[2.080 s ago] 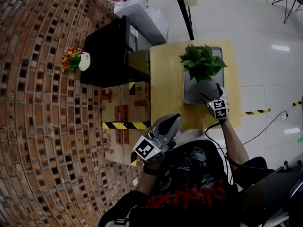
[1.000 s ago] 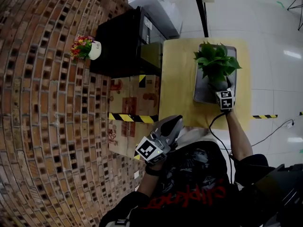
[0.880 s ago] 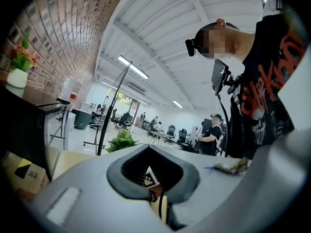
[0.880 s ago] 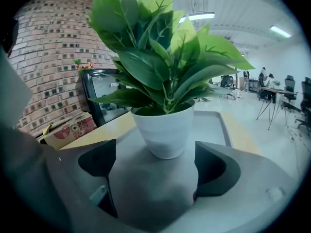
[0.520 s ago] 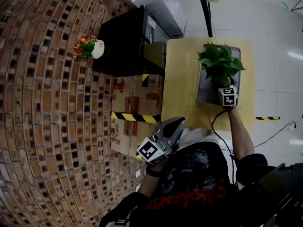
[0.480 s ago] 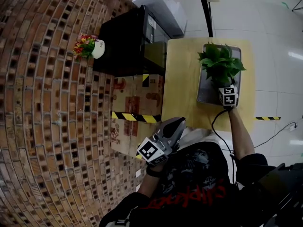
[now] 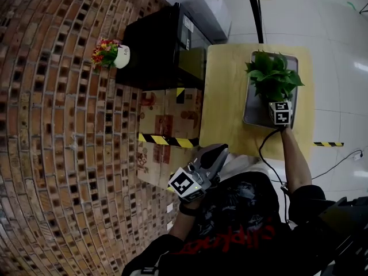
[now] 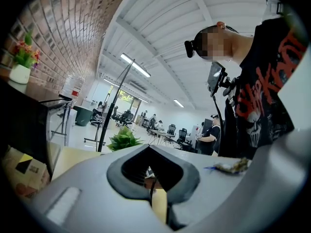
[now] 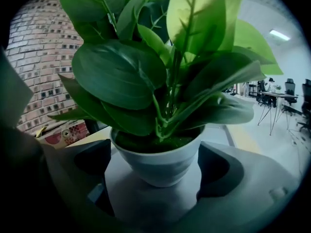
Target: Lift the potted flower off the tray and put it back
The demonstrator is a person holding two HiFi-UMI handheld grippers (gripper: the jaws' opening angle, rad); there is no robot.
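Right gripper point(image 7: 276, 103): jaws wide, just been opening, one either side of the white pot of the potted plant point(image 9: 156, 164); no firm squeeze visible. Plant stands upright on the grey tray point(image 7: 251, 111), on the far right part of the wooden table point(image 7: 227, 96).

Left gripper point(image 7: 218, 150): jaws together, empty, held near the person's chest.

Room: brick wall point(image 7: 57, 154) at left; black cabinet point(image 7: 155, 50) carrying a small flower pot point(image 7: 109, 53).

Two seconds ago the right gripper sat at the tray's near edge; it is now up at the pot.

potted flower point(image 7: 272, 77) on tray point(image 7: 252, 111), tray on table point(image 7: 225, 96)
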